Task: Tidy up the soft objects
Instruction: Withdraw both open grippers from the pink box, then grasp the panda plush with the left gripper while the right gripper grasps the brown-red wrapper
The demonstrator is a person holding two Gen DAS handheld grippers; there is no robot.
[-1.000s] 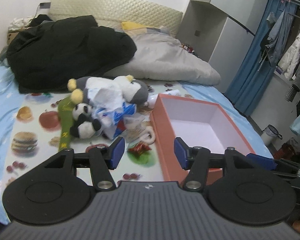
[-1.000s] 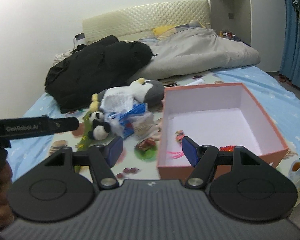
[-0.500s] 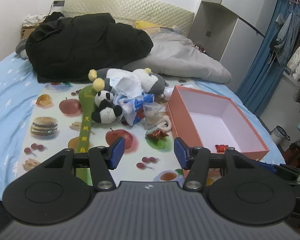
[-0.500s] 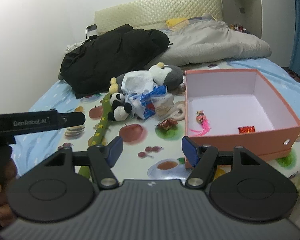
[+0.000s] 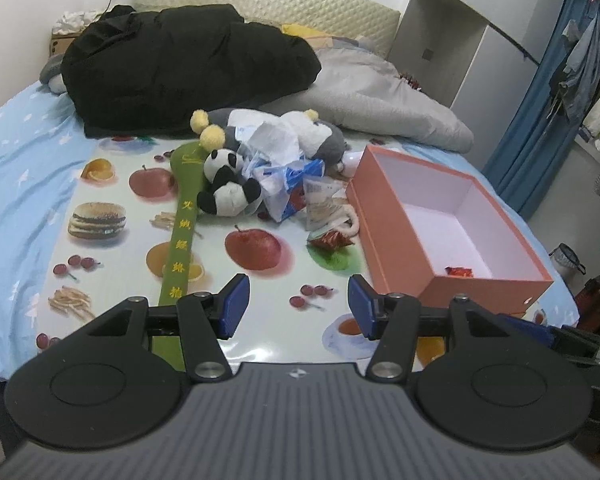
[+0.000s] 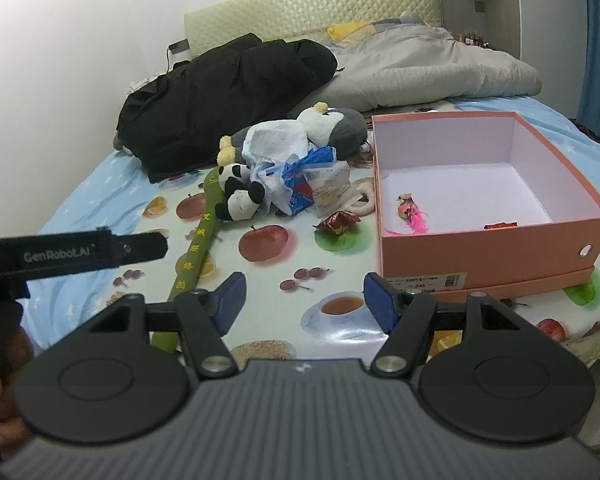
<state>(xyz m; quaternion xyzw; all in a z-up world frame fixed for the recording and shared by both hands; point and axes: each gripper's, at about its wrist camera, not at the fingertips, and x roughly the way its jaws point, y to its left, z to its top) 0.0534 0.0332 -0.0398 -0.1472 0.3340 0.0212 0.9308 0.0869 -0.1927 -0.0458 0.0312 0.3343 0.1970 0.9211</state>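
Both tools empty, jaws standing apart: left tool (image 5: 296, 306) and right tool (image 6: 302, 300) hover over the near edge of the bed, angled down, nothing between the blue pads. The soft stuff is all in one pile up ahead: panda toy (image 5: 226, 184) ahead and slightly left of my left tool, leaning on the long green padded stick (image 5: 182, 236), which runs back toward me and ends just beside the left pad. Behind the panda sits the grey-and-white penguin plush (image 6: 336, 124), half buried under crumpled white paper (image 5: 272, 140) and blue-and-white plastic bags (image 6: 296, 176). The orange box (image 6: 496, 256) is ahead-right of both tools, open; inside I see a pink feathered bird (image 6: 410, 212) and a small red wrapper (image 6: 500, 225). Another red wrapper (image 5: 332, 239) lies loose on the printed sheet (image 5: 260, 308), between pile and box. My call for this step: take the panda first, as it's topmost, nearest and free of the bags. Come in with the left tool, straddle the torso not a limb, pads clear of the stick so it doesn't drag along. Squeeze gently; plush compresses, so close well in. Lift straight up before swinging right over the box wall. Risk: bag handles snagging and pulling the pile. Right tool stays clear of the box rim.
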